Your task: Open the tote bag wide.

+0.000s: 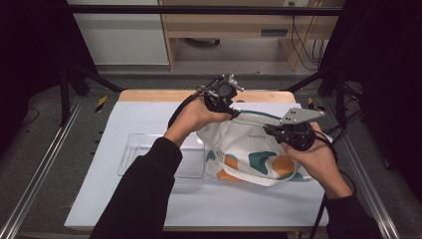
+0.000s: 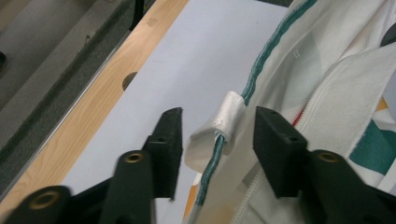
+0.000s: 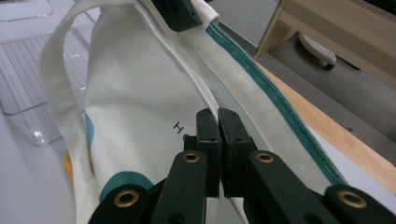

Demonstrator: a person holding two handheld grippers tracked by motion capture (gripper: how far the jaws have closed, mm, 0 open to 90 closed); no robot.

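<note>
Centrally on the white table sheet (image 1: pixel 149 199) lies a cream canvas tote bag with teal and orange patches and a teal-trimmed rim (image 1: pixel 251 154), slumped on its side, its mouth turned toward the far edge of the wooden table (image 1: pixel 149 94). Just left of the bag, touching or nearly touching it, sits a clear plastic rectangular tray (image 1: pixel 144 159). The person's black-sleeved forearms enter from the near side, each hand holding one tool.

The left gripper (image 1: pixel 233 112) is held at the bag's far upper rim. Its own view shows the jaws standing apart, with a small folded white fabric tab (image 2: pixel 229 119) and the teal piping (image 2: pixel 261 60) of the rim between them; neither jaw presses the cloth.

The right gripper (image 1: pixel 267 130) is at the right of the bag's mouth, under its grey three-cornered plate (image 1: pixel 301 115). In its own view the jaws are brought together on a thin fold of cream cloth (image 3: pixel 218 112) at the bag's opening, close to small black printed lettering (image 3: pixel 180 128). That view also shows a white strap handle (image 3: pixel 60 70) looping at the left, the tray behind it, and one jaw of the other gripper (image 3: pixel 180 14) at the top.
</note>
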